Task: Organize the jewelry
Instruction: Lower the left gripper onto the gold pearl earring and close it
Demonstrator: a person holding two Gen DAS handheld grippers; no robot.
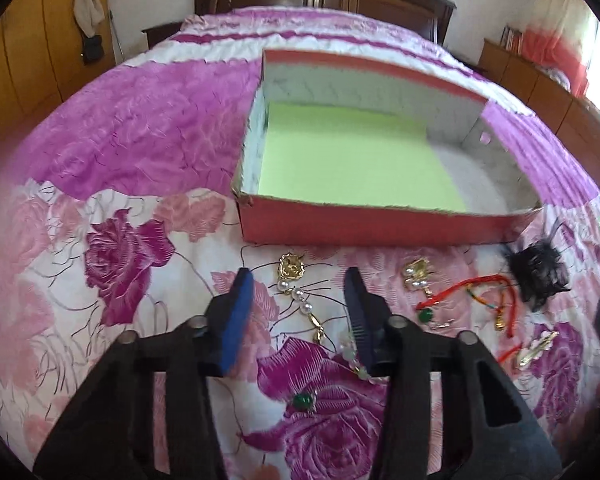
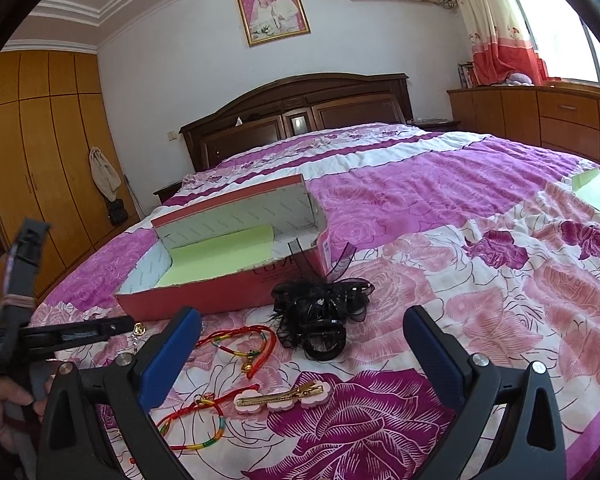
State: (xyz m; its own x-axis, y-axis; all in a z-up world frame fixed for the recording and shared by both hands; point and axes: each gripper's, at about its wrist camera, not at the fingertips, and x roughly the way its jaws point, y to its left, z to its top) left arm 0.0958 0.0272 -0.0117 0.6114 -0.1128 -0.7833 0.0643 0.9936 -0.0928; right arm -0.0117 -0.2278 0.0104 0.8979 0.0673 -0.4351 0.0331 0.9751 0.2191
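While the left gripper [image 1: 300,284] stands released over a pearl earring [image 1: 300,296], its frame hides part of a pale bead string [image 1: 354,358]. Also released, the right gripper [image 2: 300,328] frames the pink hair clip [image 2: 284,396]; free bedspread [image 2: 480,264] lies to its right. The box [image 1: 380,222] stays near, empty except for green paper.

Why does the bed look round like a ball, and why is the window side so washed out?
Both views come through fisheye lenses, so the flat bed bulges and the corners go black. In the left wrist view the box looks slightly smeared and daylight bleaches the right edge. In the right wrist view the window is blown out white, while the hair clip stays sharp.
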